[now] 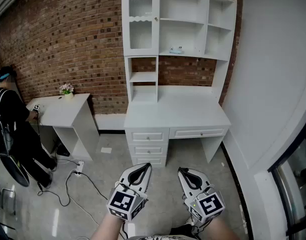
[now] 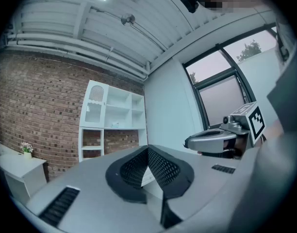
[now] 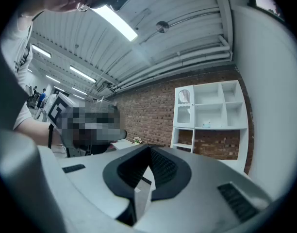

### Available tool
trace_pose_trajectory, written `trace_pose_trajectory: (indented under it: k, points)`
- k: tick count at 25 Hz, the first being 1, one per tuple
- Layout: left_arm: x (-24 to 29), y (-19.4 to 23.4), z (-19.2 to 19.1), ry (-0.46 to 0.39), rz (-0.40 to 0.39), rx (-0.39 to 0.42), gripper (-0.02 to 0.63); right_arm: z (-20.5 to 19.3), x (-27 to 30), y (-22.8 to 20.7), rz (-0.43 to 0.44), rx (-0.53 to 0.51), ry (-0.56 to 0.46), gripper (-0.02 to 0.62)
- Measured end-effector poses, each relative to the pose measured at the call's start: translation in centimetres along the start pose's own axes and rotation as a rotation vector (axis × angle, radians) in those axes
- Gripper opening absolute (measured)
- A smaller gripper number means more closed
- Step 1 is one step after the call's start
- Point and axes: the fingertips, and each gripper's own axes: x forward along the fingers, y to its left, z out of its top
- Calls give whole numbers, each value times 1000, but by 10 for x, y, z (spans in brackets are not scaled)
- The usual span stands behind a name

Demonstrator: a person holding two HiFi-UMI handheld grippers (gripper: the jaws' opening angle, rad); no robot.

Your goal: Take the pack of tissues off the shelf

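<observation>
Both claws are clenched on nothing: the left claw (image 2: 147,150) and the right claw (image 3: 149,149) each show their black ribbed pads pressed together at the tips. In the head view they sit side by side at the near edge, low over the glossy grey floor (image 1: 158,189), well apart from the furniture.

Across the far side runs a red brick wall (image 1: 68,39), and a plain white wall (image 1: 273,74) closes the right. Against the brick stands a tall white desk with an open shelf unit (image 1: 193,31) on top; its surface (image 1: 178,111) is bare, with three drawers under the left part. An arched ribbed-glass cabinet door (image 1: 140,20) fills the unit's top left bay.

A lower white side table (image 1: 60,109) stands to the left, and a person in dark clothing (image 1: 10,119) is at its left end. Black cables (image 1: 68,181) trail over the floor near it. A small pot of pale flowers (image 1: 67,90) sits at the table's far edge.

The small pale pack of tissues (image 1: 176,50) lies on the lowest shelf of the unit's middle bay.
</observation>
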Motion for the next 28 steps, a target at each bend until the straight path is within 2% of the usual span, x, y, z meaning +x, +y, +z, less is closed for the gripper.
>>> trace_pose_trajectory:
  k: [6, 14, 18, 22, 28]
  points:
    - [10, -15, 1, -21, -43, -5, 12, -2, 1, -7, 21, 8, 3, 6]
    - [31, -14, -10, 1, -29, -16, 12, -13, 8, -33, 11, 38, 12, 8]
    - [55, -11, -18, 28, -21, -9, 11, -22, 19, -64, 6, 66, 0, 8]
    - [87, -3, -27, 104, 29, -34, 12, -30, 34, -105, 12, 83, -19, 8]
    - [166, 9, -21, 56, 77, -57, 11, -18, 66, -192, 40, 67, -47, 8]
